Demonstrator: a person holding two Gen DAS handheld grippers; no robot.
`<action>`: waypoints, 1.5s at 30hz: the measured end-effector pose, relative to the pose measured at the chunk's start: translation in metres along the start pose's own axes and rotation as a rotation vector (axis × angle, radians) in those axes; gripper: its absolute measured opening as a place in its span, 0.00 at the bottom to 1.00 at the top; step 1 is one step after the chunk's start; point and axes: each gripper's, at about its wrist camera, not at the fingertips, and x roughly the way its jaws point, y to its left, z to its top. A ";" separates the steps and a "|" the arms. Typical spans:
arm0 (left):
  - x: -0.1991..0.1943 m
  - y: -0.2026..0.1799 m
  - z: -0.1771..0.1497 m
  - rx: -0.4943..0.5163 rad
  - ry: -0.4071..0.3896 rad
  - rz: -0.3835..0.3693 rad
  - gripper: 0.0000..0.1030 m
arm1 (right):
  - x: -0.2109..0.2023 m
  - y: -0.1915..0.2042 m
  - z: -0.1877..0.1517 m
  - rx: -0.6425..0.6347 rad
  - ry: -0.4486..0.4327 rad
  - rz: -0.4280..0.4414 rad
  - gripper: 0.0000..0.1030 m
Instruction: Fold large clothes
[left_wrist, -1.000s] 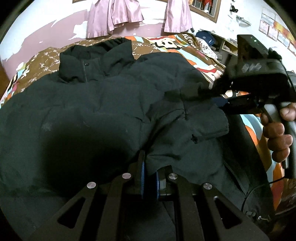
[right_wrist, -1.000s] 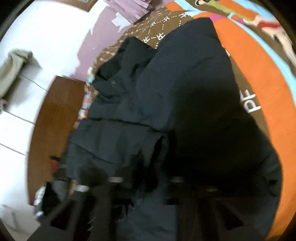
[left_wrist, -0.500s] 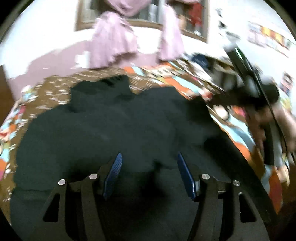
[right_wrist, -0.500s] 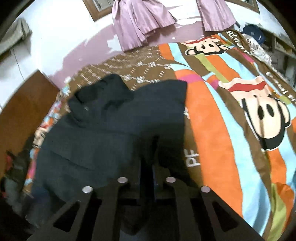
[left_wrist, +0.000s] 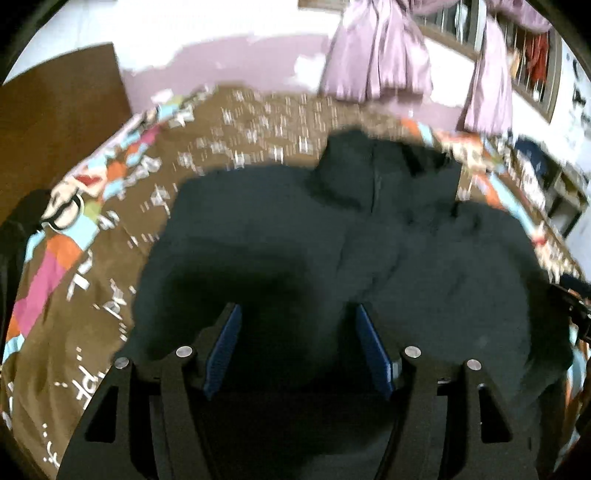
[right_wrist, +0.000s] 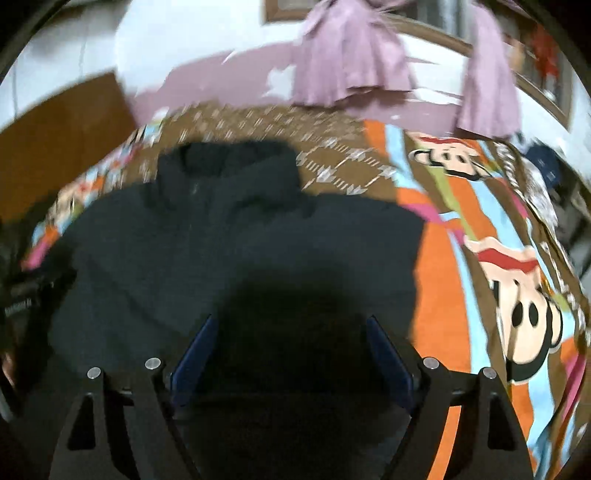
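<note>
A large black padded jacket (left_wrist: 332, 251) lies spread on the bed, collar (left_wrist: 373, 173) toward the far wall. Its right sleeve is folded in over the body. My left gripper (left_wrist: 297, 314) hovers over the jacket's lower middle, open, blue pads (left_wrist: 225, 347) wide apart with nothing between them. In the right wrist view the same jacket (right_wrist: 236, 251) fills the centre, its collar (right_wrist: 225, 162) far. My right gripper (right_wrist: 290, 325) is open above the jacket's lower part and holds nothing. Both views are motion-blurred.
The bed carries a bright cartoon-print cover (right_wrist: 498, 280), brown with orange and blue stripes. Purple curtains (right_wrist: 351, 62) hang on the far wall. A brown wooden door (left_wrist: 55, 107) stands at the left. Cluttered shelves (left_wrist: 554, 184) sit at the right.
Both grippers let go of the jacket sleeve and opened: the left half a second ago, the right just now. Both drew back above the jacket, which now lies flat.
</note>
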 end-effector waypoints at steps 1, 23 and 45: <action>0.004 -0.001 -0.005 0.016 0.011 0.008 0.57 | 0.012 0.006 -0.005 -0.048 0.039 -0.018 0.82; -0.002 0.000 -0.030 0.033 0.139 0.132 0.81 | -0.008 0.007 -0.027 0.109 0.243 -0.079 1.00; -0.225 0.021 0.014 -0.239 0.331 0.082 0.98 | -0.193 0.009 0.002 0.384 0.110 0.071 1.00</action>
